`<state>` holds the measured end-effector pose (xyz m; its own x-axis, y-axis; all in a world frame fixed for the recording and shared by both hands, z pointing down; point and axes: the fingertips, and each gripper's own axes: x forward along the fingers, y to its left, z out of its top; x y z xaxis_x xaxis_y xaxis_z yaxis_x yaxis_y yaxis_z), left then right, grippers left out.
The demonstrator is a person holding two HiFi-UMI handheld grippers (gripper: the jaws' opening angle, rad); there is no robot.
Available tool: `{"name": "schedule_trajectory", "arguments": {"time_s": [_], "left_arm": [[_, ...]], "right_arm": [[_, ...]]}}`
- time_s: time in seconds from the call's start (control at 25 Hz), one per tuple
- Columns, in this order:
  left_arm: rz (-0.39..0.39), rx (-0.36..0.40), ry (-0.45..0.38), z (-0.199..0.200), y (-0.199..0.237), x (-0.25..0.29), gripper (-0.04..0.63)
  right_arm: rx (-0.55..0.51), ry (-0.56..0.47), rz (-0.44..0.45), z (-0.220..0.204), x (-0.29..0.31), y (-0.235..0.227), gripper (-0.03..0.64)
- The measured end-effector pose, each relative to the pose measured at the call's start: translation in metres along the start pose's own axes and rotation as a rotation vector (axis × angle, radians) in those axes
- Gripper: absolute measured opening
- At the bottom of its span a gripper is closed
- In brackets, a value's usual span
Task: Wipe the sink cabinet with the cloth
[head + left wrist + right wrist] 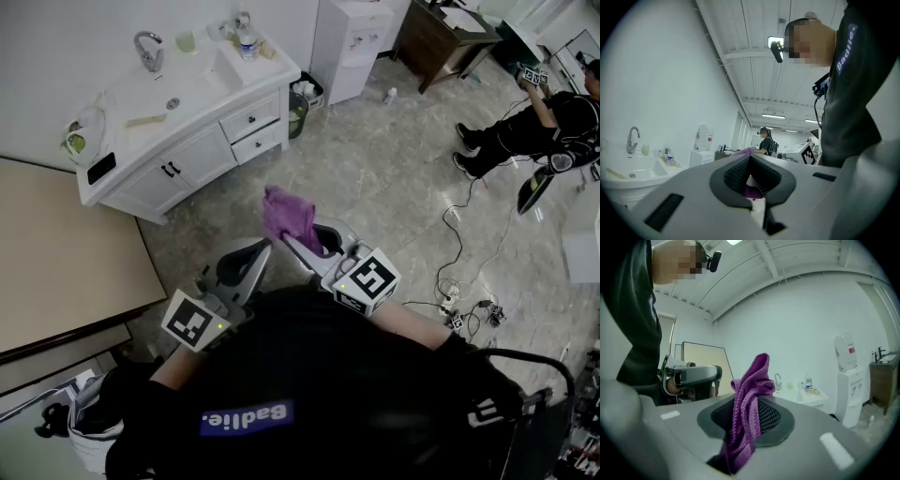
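Right hand-held gripper (307,246) clamped on the purple cloth (289,216), held above the floor (394,178), well apart from the sink cabinet (202,155). Left hand-held gripper (258,253) jaws together, empty, just beside the right.

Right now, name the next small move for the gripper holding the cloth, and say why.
Probably carry the right gripper forward and to the left, toward the sink cabinet. Its jaws are shut on the purple cloth, which is held up over the floor, well apart from the cabinet's white fronts, so wiping cannot start until the cloth reaches them.
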<state>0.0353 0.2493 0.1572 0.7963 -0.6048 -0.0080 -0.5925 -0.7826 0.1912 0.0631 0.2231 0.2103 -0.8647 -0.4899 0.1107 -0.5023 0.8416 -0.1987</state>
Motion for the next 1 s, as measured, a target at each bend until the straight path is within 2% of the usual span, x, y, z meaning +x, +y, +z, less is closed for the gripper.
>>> {"name": "schedule_trajectory", "arguments": {"time_s": [0.48, 0.72, 1.0], "left_arm": [[0.001, 0.002, 0.002, 0.001, -0.001, -0.001, -0.011], [0.006, 0.002, 0.004, 0.002, -0.002, 0.0, -0.011], [0.026, 0.018, 0.016, 0.002, -0.003, 0.023, -0.011]], "right_arm": [[-0.002, 0.0, 0.004, 0.001, 0.001, 0.001, 0.084], [0.015, -0.01, 0.033, 0.002, 0.0, 0.004, 0.086], [0.024, -0.021, 0.043, 0.003, -0.012, -0.019, 0.086]]}}
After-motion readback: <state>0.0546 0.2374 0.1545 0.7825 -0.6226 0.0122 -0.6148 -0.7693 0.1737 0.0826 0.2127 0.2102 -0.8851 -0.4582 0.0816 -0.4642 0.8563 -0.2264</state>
